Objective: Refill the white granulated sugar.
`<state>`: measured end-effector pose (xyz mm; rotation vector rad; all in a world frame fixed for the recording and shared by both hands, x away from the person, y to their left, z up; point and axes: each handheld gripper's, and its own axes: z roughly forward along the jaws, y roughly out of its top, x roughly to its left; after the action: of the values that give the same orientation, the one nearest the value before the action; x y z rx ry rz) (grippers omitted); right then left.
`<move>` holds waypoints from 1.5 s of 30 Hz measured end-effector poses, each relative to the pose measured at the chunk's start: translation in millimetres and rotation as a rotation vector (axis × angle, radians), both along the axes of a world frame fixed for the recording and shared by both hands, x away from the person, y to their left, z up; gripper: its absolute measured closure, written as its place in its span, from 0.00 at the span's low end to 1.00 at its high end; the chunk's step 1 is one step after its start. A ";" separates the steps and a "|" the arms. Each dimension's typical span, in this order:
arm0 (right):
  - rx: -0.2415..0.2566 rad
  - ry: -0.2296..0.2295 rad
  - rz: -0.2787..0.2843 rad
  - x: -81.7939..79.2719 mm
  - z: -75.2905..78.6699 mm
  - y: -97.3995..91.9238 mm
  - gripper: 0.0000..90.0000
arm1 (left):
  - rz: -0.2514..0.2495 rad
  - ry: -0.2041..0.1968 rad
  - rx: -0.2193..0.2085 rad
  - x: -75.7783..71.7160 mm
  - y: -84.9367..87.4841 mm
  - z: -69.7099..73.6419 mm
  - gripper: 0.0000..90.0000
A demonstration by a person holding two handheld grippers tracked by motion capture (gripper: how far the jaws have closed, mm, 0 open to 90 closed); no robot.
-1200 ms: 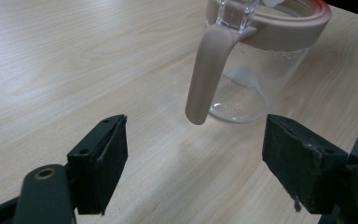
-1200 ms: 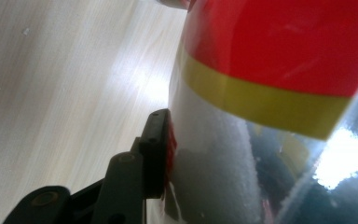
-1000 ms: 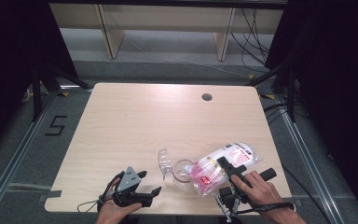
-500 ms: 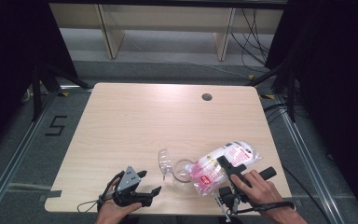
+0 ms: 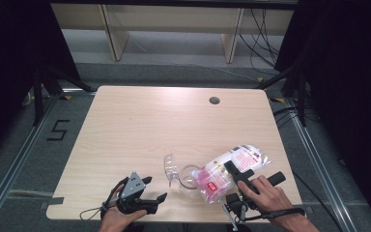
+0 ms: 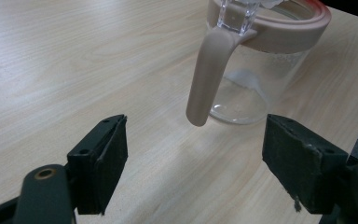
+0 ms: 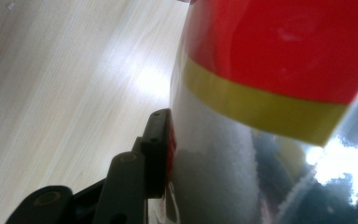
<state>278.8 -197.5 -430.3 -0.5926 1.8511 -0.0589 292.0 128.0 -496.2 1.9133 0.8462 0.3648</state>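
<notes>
A clear jar [image 5: 189,177] with a beige rim and handle [image 6: 209,79] stands near the table's front edge, its clear lid [image 5: 169,166] flipped open to the left. A plastic bag of white grains [image 5: 233,165] with red and pink print lies tilted against the jar's right side, its lower end at the rim. My right gripper [image 5: 226,175] is shut on that bag; one black pad [image 7: 161,148] presses its side and the other is hidden behind the bag [image 7: 270,93]. My left gripper [image 5: 155,188] rests low at the front left, open, with the jar's handle just ahead of its empty jaws [image 6: 196,163].
The light wooden table [image 5: 164,125] has a round cable hole [image 5: 214,100] at the back right. Metal rails and dark floor run along both sides, with shelving legs beyond the far edge.
</notes>
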 end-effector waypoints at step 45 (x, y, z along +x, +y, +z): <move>-0.087 -0.029 -0.001 -2.8 4.9 2.6 0.72 | -0.001 0.007 0.000 -0.5 -0.4 -0.5 0.25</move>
<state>276.0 -194.9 -425.4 -0.6481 1.8275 -0.1482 291.4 127.6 -496.7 1.9158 0.8494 0.3575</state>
